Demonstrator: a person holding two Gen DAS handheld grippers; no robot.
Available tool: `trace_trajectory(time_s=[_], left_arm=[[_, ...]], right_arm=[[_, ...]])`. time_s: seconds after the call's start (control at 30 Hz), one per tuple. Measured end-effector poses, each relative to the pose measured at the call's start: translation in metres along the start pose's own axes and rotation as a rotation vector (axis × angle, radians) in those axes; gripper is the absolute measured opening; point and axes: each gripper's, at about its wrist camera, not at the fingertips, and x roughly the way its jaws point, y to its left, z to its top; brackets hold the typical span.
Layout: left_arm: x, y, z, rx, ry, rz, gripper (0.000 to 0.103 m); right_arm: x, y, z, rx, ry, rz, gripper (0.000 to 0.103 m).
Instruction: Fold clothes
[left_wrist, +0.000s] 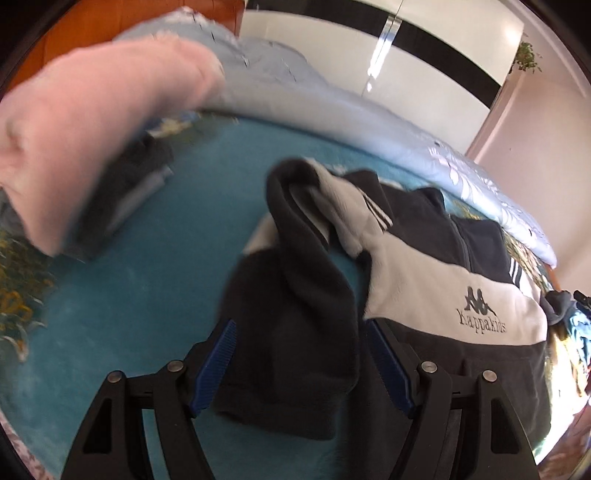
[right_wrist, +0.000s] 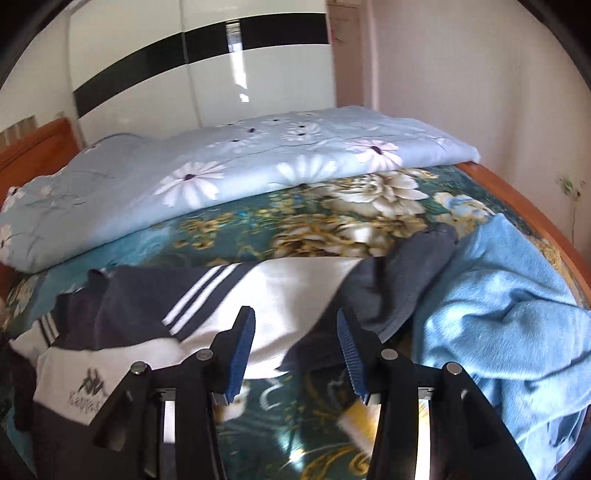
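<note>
Left wrist view shows the left hand-held gripper spread either side of a dark sleeve of the Kappa Kids fleece, which lies rumpled on the bed. The right hand-held gripper is spread too, holding nothing, above the other sleeve. Risks: the bunched sleeve could slip from a shallow pinch, and the light blue towel just beside could get dragged into a fold
</note>
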Motion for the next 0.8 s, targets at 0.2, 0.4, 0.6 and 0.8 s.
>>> trace_trajectory(time_s=[0.2, 0.4, 0.6, 0.8], left_arm=[[0.032, -0.015, 0.001, 0.002, 0.056, 0.066, 0.025], [0.042, -0.06, -0.014, 0.148, 0.083, 0.026, 0.031], [0.007, -0.038, -0.023, 0.034, 0.051, -0.119, 0.063], [-0.009, 0.008, -0.032, -0.085, -0.018, -0.013, 0.07]], right_arm=[[-0.012, 0.034, -0.014, -0.063, 0.022, 0.065, 0.048], [-0.014, 0.049, -0.023, -0.08, 0.034, 0.102, 0.048], [-0.009, 0.055, -0.033, -0.091, 0.068, 0.125, 0.048], [-0.013, 0.048, -0.04, -0.082, 0.061, 0.13, 0.048]])
